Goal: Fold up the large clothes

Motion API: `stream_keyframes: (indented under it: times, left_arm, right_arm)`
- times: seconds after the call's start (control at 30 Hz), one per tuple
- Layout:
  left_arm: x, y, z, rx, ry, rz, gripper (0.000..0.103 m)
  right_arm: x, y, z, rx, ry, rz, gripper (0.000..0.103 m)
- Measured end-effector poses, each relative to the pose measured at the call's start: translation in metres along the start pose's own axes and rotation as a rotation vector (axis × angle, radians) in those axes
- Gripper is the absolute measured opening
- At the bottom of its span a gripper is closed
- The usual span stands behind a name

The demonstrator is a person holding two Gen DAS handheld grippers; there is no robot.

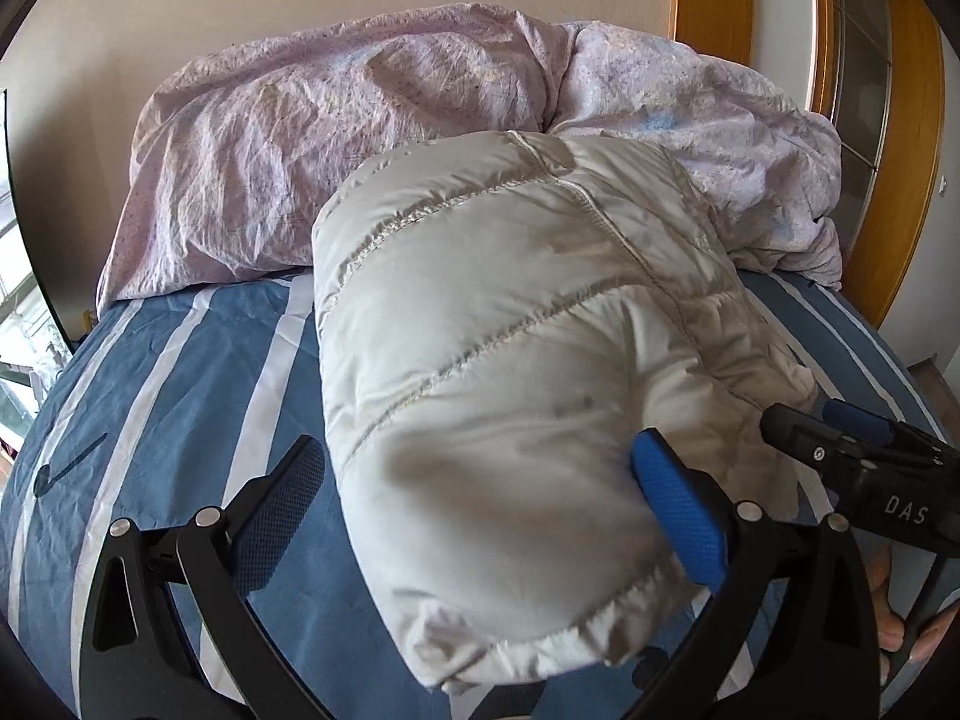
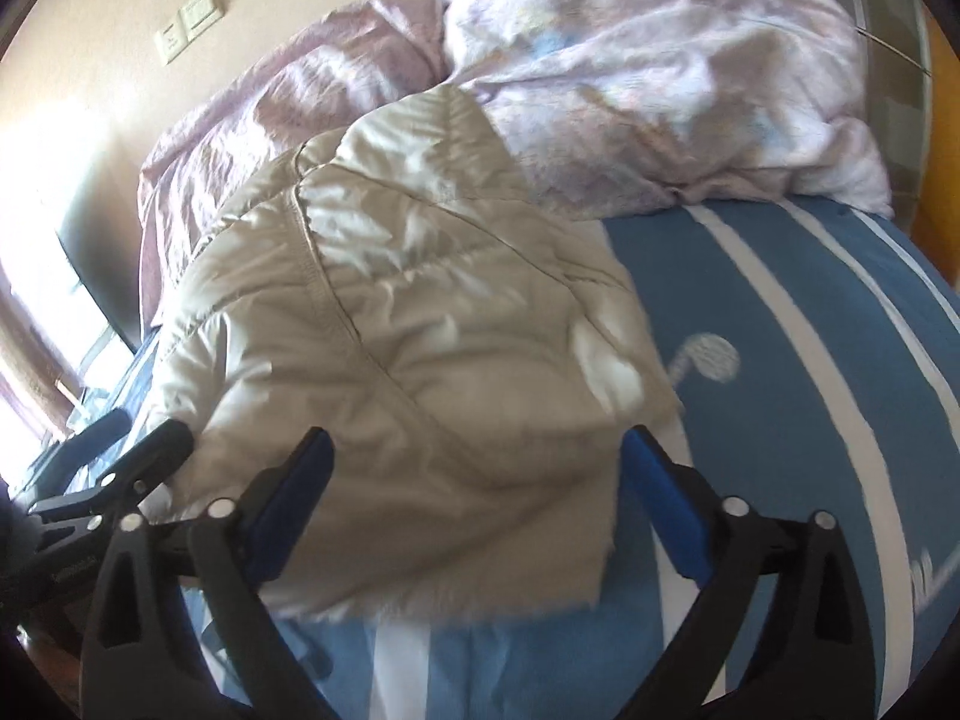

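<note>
A white quilted down jacket (image 1: 510, 324) lies folded in a thick bundle on the blue striped bed sheet (image 1: 180, 372). My left gripper (image 1: 480, 498) is open, its jaws wide apart on either side of the jacket's near end. The jacket also shows in the right wrist view (image 2: 408, 324). My right gripper (image 2: 474, 480) is open, its jaws straddling the jacket's near edge. The right gripper also shows at the right of the left wrist view (image 1: 852, 438), close against the jacket's right side. The left gripper appears at the left edge of the right wrist view (image 2: 114, 462).
A crumpled pale purple duvet (image 1: 384, 138) is piled at the back of the bed against the wall, behind the jacket. A wooden door frame (image 1: 900, 168) stands at the right. A window is at the left. The sheet (image 2: 810, 360) lies bare right of the jacket.
</note>
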State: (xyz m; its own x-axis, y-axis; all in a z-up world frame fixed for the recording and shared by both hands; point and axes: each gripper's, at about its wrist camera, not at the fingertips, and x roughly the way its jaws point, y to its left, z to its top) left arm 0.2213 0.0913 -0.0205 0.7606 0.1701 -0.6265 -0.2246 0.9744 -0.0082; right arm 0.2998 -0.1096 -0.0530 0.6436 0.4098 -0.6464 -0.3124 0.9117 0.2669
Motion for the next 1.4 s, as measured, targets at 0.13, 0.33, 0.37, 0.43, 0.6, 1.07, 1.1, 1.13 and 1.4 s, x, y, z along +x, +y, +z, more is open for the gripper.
stream_keyframes:
  times: [0.13,0.33,0.37,0.43,0.6,1.07,1.1,1.13,1.4]
  left_arm:
    - [-0.021,0.007,-0.012,-0.016,0.019,-0.001,0.102]
    - [-0.053,0.018,-0.037,-0.037,0.022,0.006,0.102]
    - [-0.059,0.019,-0.041,-0.043,0.022,0.004,0.102]
    - [-0.068,0.022,-0.047,-0.06,0.025,-0.006,0.102]
    - [-0.093,0.021,-0.063,-0.078,0.027,-0.021,0.102]
    - [-0.135,0.005,-0.076,-0.053,0.034,-0.046,0.102]
    - [-0.136,0.005,-0.076,-0.054,0.038,-0.051,0.102]
    - [-0.138,0.004,-0.076,-0.054,0.041,-0.056,0.102]
    - [-0.152,-0.004,-0.077,-0.042,0.027,-0.054,0.102]
  right_arm:
    - [-0.025,-0.007,-0.014,0.053,-0.02,-0.038,0.1]
    - [-0.063,-0.008,-0.036,0.101,-0.027,-0.033,0.101]
    - [-0.067,-0.006,-0.039,0.107,-0.029,-0.029,0.101]
    - [-0.079,-0.004,-0.046,0.123,-0.035,-0.009,0.101]
    - [-0.106,0.0,-0.063,0.144,-0.053,0.009,0.101]
    - [-0.145,0.012,-0.097,0.134,-0.06,0.047,0.101]
    - [-0.148,0.012,-0.099,0.136,-0.061,0.055,0.101]
    - [-0.15,0.012,-0.099,0.137,-0.062,0.058,0.101]
    - [-0.168,0.015,-0.107,0.149,-0.081,0.087,0.101]
